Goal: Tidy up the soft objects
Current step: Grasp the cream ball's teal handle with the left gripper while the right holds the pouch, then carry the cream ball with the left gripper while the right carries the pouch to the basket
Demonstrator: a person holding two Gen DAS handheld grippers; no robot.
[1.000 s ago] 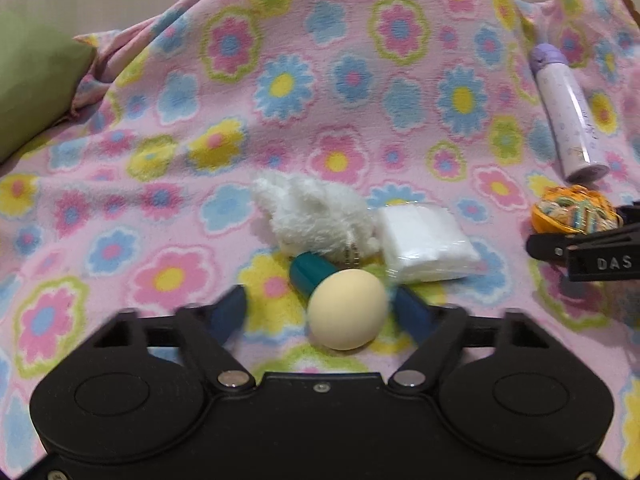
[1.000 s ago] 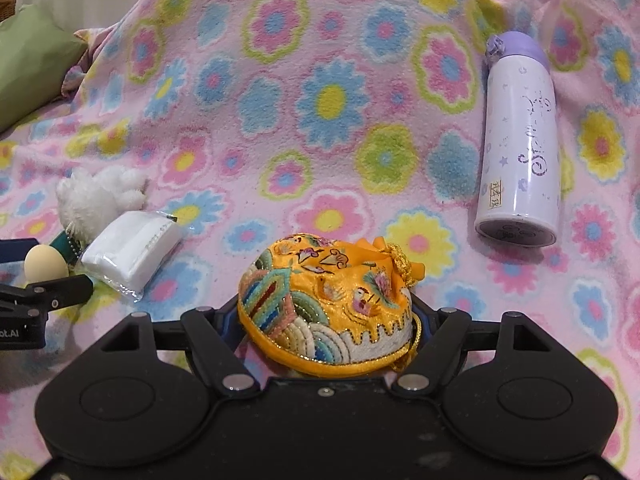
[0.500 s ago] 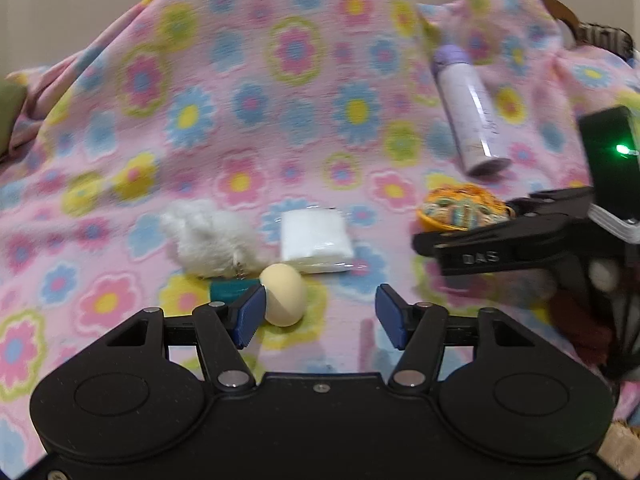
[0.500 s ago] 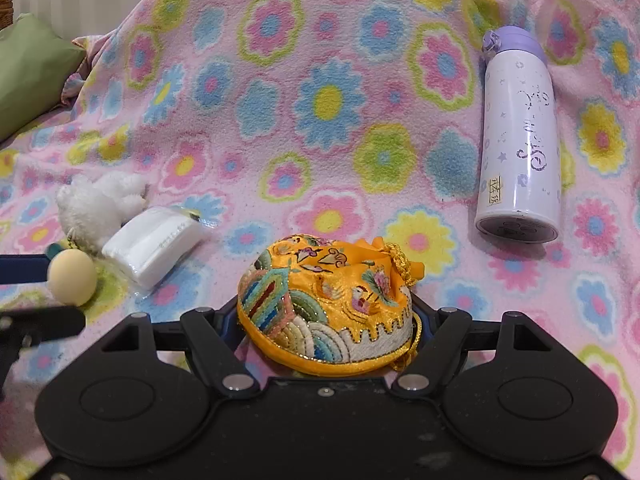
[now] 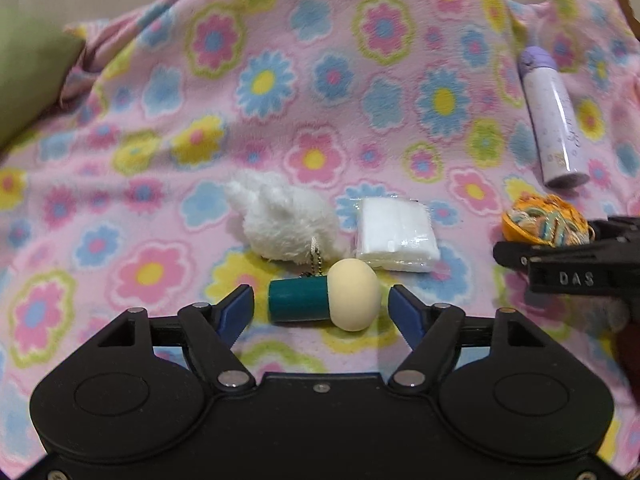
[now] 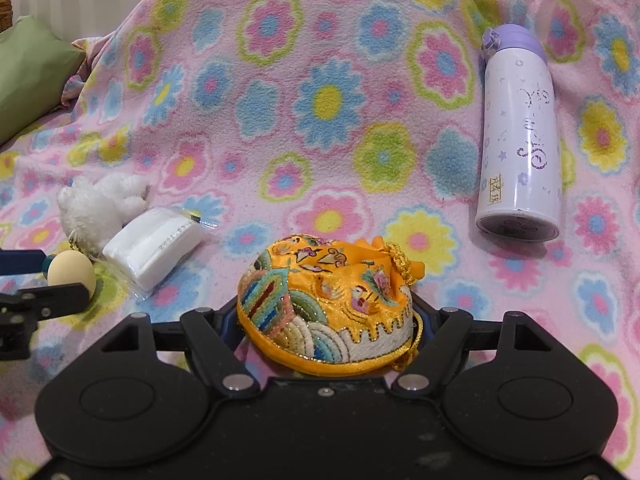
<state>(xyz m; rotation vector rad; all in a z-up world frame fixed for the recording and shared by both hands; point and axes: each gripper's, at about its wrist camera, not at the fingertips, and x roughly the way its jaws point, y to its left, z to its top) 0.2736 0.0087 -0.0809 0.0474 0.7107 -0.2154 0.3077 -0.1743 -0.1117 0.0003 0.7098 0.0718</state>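
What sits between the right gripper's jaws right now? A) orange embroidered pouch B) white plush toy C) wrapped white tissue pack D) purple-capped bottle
A: in the right wrist view the orange embroidered pouch fills the gap of the right gripper, its jaws pressed against both sides, while the plush toy, tissue pack and bottle lie apart on the blanket.
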